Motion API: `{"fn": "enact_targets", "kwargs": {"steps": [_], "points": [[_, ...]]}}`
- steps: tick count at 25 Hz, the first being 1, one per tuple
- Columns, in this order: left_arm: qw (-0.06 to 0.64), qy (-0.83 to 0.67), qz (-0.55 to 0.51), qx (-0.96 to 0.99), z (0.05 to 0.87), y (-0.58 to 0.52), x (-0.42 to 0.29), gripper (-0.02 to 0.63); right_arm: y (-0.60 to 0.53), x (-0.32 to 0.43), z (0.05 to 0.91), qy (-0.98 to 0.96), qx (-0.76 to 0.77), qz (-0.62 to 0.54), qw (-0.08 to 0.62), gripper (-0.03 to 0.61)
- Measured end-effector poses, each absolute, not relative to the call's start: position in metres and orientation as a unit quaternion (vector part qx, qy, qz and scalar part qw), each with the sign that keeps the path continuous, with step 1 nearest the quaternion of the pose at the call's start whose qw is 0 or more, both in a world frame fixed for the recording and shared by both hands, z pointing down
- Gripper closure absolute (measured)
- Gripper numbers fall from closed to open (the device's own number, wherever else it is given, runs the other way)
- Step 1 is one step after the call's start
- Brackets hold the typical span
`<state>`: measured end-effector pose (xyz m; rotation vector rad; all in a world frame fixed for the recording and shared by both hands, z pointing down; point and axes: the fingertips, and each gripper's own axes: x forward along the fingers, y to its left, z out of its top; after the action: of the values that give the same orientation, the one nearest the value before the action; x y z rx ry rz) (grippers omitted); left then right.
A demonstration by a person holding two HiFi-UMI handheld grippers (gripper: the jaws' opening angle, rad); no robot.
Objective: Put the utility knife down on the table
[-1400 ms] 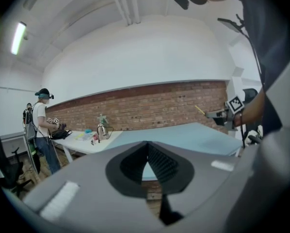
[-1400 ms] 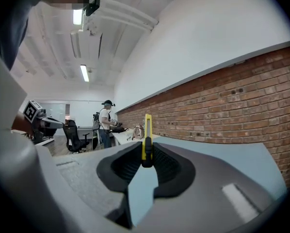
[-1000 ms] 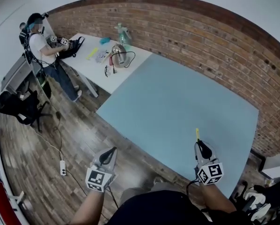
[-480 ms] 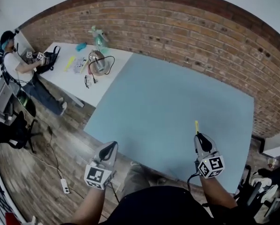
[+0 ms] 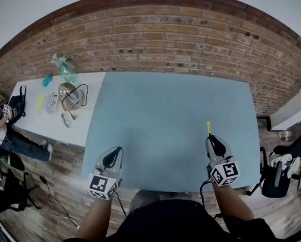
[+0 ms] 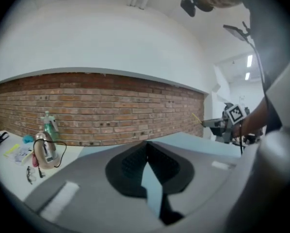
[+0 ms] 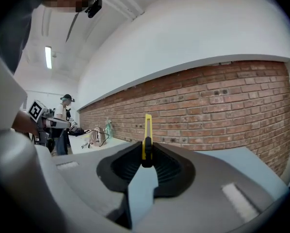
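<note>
A thin yellow utility knife (image 5: 209, 128) (image 7: 147, 140) sticks out forward from my right gripper (image 5: 214, 144), whose jaws are shut on its handle. That gripper hovers over the right front part of the light blue table (image 5: 165, 120). My left gripper (image 5: 111, 159) (image 6: 146, 154) is at the table's front left corner, shut with nothing between its pads. In the left gripper view the right gripper (image 6: 214, 124) shows far off with the knife (image 6: 197, 118) pointing left.
A white side table (image 5: 50, 117) to the left carries a spray bottle (image 5: 64, 64), a metal kettle-like thing with a cable (image 5: 69, 96) and small items. A brick wall (image 5: 155, 39) runs behind both tables. A second person (image 7: 65, 125) stands at the far left.
The head view has swung to face the blue table squarely. Both grippers turned with it; the left one moved from over the floor to the table's front left corner. The knife stays held.
</note>
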<state>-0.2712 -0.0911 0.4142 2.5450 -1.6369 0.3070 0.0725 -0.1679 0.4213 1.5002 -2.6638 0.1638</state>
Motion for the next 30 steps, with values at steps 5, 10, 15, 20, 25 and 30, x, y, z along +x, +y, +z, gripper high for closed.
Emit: {"fn": "enact_targets", "kwargs": {"steps": [5, 10, 15, 20, 25, 30], "points": [[0.055, -0.489, 0.093, 0.865, 0.412, -0.126, -0.273, 0.611, -0.17, 0.06, 0.41, -0.847, 0.527, 0.042, 0.057, 0.509], [0.039, -0.457, 0.072, 0.886, 0.394, -0.159, -0.268, 0.611, -0.172, 0.05, 0.406, -0.835, 0.544, 0.033, 0.079, 0.509], [0.022, -0.452, 0.067, 0.889, 0.386, -0.174, -0.257, 0.611, -0.174, 0.041, 0.408, -0.841, 0.532, 0.029, 0.096, 0.509], [0.019, -0.463, 0.063, 0.884, 0.382, -0.185, -0.247, 0.611, -0.188, 0.052, 0.419, -0.843, 0.529, 0.046, 0.086, 0.509], [0.021, -0.471, 0.071, 0.879, 0.377, -0.195, -0.243, 0.611, -0.201, 0.058, 0.422, -0.849, 0.52, 0.042, 0.088, 0.509], [0.02, -0.468, 0.083, 0.88, 0.384, -0.197, -0.24, 0.611, -0.21, 0.052, 0.432, -0.851, 0.515, 0.059, 0.081, 0.509]]}}
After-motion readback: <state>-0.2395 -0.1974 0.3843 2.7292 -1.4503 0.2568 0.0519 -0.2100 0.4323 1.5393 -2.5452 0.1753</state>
